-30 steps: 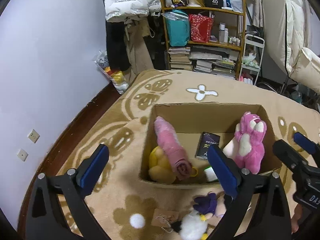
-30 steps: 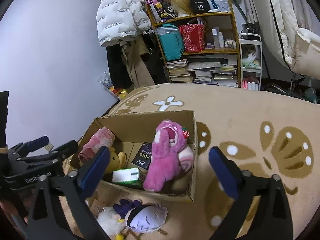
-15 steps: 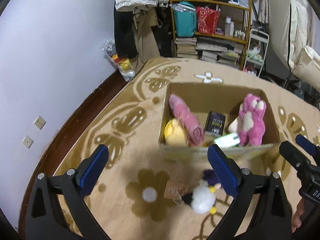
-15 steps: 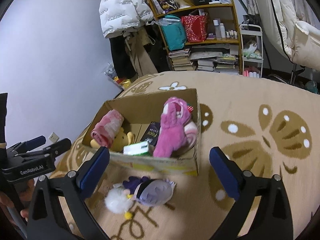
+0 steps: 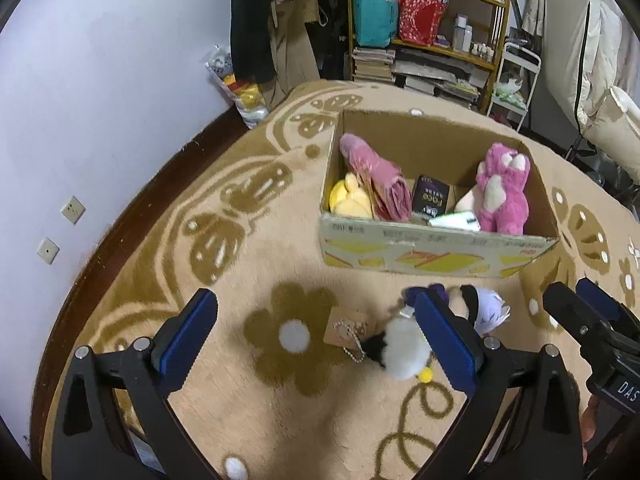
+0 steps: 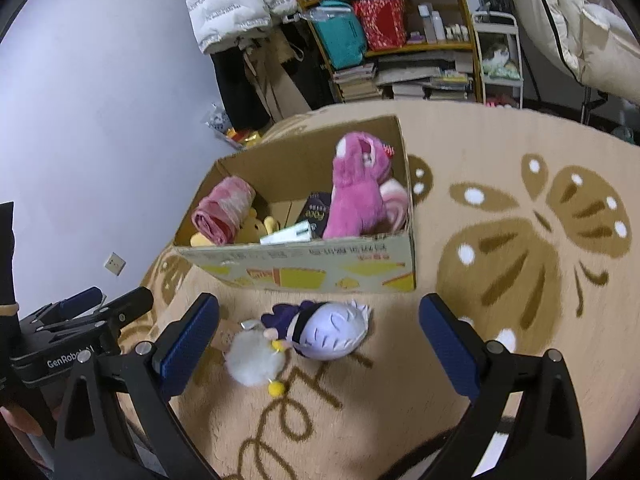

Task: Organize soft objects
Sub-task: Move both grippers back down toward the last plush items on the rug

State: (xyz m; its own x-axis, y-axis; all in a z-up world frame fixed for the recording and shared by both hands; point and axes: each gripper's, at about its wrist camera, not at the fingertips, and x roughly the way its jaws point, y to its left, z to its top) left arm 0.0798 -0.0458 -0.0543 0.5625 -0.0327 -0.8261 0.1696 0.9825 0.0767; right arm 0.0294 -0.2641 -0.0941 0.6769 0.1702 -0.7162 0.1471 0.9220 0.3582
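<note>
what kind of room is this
Most likely a lived-in bedroom or spare room at home: a patterned beige rug covers the floor, a wooden shelf is crammed with books and bags, and a white puffer jacket hangs by the wall.

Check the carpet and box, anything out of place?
Yes. Two soft toys lie on the carpet in front of the cardboard box, not in it: a white fluffy toy and a purple-and-lavender plush, touching each other. A small card on a bead chain lies beside them. Both grippers open, empty.
</note>
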